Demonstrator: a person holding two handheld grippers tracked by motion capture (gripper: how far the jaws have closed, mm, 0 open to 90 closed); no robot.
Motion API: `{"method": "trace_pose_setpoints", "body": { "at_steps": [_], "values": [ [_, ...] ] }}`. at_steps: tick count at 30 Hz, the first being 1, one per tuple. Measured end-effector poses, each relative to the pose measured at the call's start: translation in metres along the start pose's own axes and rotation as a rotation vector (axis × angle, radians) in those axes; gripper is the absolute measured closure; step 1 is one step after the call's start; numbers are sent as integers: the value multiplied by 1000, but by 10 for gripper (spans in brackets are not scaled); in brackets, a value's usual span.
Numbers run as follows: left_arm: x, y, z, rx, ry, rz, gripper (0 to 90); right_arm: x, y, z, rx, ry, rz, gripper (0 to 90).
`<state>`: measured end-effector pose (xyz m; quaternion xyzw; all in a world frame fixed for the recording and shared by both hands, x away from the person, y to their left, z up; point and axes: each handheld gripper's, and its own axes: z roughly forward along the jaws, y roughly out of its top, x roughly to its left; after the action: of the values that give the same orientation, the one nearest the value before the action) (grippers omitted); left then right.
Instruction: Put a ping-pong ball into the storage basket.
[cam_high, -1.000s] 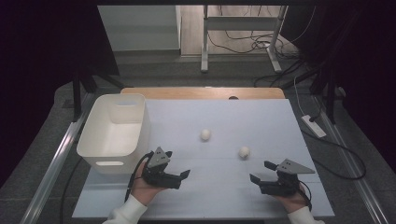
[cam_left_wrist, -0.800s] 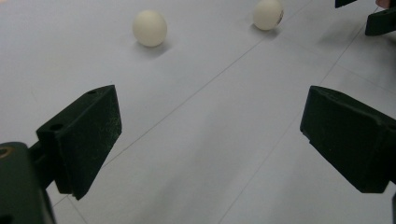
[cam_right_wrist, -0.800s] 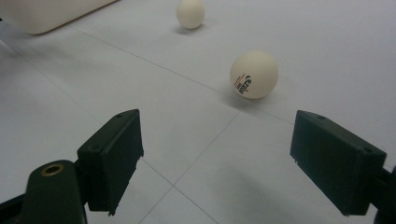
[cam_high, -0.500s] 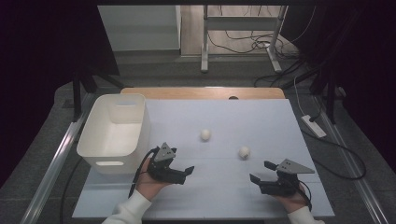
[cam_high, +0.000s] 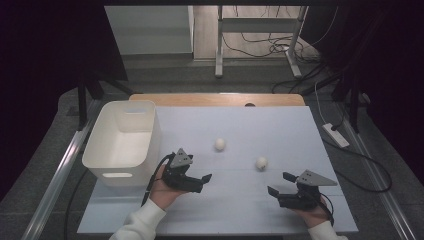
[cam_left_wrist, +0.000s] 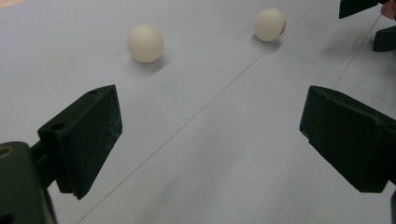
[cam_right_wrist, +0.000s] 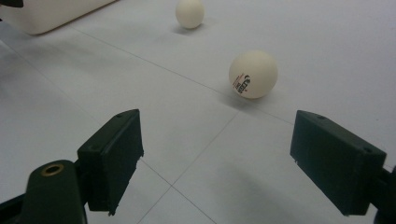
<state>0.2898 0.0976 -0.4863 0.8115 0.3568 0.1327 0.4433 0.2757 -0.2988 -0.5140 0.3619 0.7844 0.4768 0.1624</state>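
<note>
Two white balls on your table: near ball (cam_right_wrist: 253, 73) ahead of your right gripper (cam_right_wrist: 217, 161), jaws apart; far ball (cam_left_wrist: 145, 43) ahead of your left gripper (cam_left_wrist: 210, 135), jaws apart.

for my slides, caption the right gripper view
Open right gripper facing two white balls on the table.

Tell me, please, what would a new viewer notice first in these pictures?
Two white balls lie apart on the pale table, with nothing touching them. A white bin stands at the table's left edge. Near the front edge, the left claw and the right claw are both open, and each points toward the balls.
</note>
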Motion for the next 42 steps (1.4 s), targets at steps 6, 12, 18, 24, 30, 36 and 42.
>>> {"method": "trace_pose_setpoints", "body": {
  "at_steps": [6,12,18,24,30,36,42],
  "values": [
    [3,4,4,6,4,-3,69,0,0,0,1,-1,-2,172],
    [3,11,6,1,8,7,68,0,0,1,5,0,-4,171],
    [5,15,10,2,6,5,69,0,0,1,4,4,-2,172],
    [5,17,16,13,1,-1,69,0,0,2,4,3,0,171],
    [6,20,20,17,8,-1,69,0,0,2,0,3,1,172],
    [10,28,29,-3,-3,-30,71,0,2,-1,-15,11,0,172],
    [13,34,40,35,8,-7,71,0,2,0,-15,16,-3,173]
  ]
}}
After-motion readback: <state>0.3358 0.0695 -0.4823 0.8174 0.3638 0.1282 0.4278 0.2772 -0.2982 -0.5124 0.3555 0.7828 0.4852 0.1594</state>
